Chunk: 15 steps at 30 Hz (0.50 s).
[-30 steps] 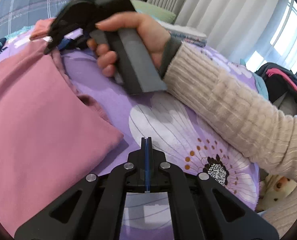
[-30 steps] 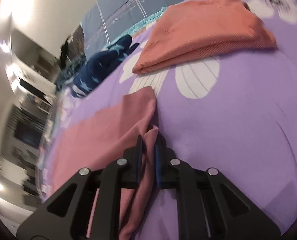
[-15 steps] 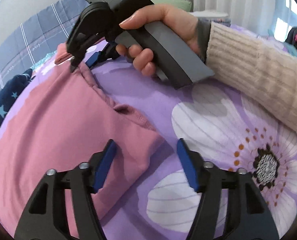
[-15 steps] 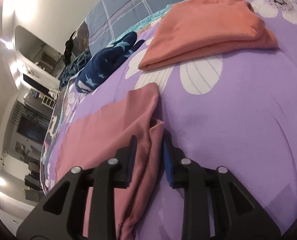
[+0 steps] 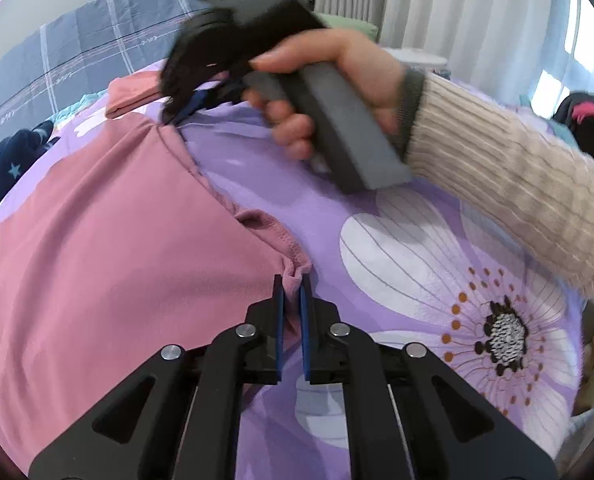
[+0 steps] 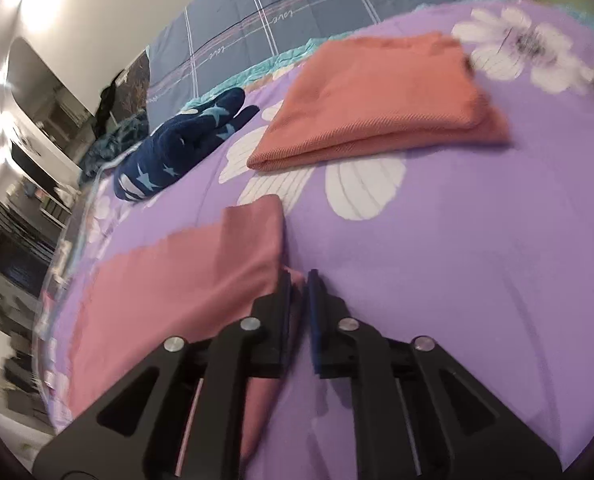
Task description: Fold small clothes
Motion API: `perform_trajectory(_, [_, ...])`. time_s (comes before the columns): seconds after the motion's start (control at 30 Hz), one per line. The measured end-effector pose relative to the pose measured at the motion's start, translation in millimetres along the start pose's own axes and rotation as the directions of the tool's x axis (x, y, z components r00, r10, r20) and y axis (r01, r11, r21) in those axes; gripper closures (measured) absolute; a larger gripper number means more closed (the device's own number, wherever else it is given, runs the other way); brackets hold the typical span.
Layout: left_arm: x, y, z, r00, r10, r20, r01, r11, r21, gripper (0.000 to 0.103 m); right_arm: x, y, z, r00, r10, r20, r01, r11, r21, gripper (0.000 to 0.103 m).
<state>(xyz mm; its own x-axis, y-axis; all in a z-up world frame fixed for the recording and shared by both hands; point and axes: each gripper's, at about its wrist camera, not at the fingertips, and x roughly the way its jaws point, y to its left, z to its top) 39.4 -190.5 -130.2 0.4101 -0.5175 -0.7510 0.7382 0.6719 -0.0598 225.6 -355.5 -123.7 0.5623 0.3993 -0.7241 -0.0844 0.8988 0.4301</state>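
Left gripper now clamps pink garment; corner hidden.

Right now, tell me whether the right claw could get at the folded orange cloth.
Probably yes, though not freely: bare purple bedspread lies between the right claw and the folded orange cloth, but it is shut on the pink garment.

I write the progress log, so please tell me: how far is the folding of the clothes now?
Done: the orange garment lies folded on the purple bedspread. In hand: the pink garment lies spread flat; the left gripper is shut on its near corner, and the right gripper is shut on another corner, so its fold seems only starting. Left: the navy star-patterned garment, crumpled.
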Motion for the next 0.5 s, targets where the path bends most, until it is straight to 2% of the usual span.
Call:
perform_trajectory(0.03, [-6.2, 2.6, -0.2, 1.000, -0.007, 0.012, 0.007, 1.000, -0.016, 0.093, -11.2, 4.4, -3.6, 0.999, -0.036, 0.016, 0.037, 0.999, -0.035, 0.089])
perform_trajectory(0.07, [-14.1, 7.3, -0.2, 0.999, -0.009, 0.035, 0.010, 1.000, -0.030, 0.085, -19.2, 6.0, -6.9, 0.998, -0.052, 0.026, 0.053, 0.997, -0.056, 0.084])
perform_trajectory(0.1, [-20.8, 9.8, -1.9, 0.999, -0.004, 0.052, 0.006, 0.999, -0.037, 0.070, -29.0, 9.3, -11.6, 0.997, -0.066, 0.038, 0.069, 0.995, -0.078, 0.082])
perform_trajectory(0.17, [-44.6, 19.6, -8.6, 0.994, 0.030, 0.104, -0.022, 0.997, -0.070, 0.060, -49.0, 18.7, -21.5, 0.994, -0.084, 0.064, 0.091, 0.989, -0.116, 0.079])
perform_trajectory(0.27, [-80.4, 47.4, -26.0, 0.984, 0.110, 0.142, -0.087, 0.983, -0.163, 0.059, -72.4, 45.2, -34.8, 0.990, -0.096, 0.103, 0.114, 0.974, -0.196, 0.076])
perform_trajectory(0.37, [-120.1, 89.4, -53.1, 0.966, 0.209, 0.154, -0.156, 0.941, -0.299, 0.059, -85.8, 86.0, -51.4, 0.991, -0.068, 0.119, 0.101, 0.950, -0.296, 0.072])
perform_trajectory(0.5, [-180.7, 155.6, -98.8, 0.922, 0.356, 0.150, -0.241, 0.833, -0.498, 0.059, -82.6, 154.6, -75.5, 0.995, -0.007, 0.096, 0.047, 0.903, -0.427, 0.070])
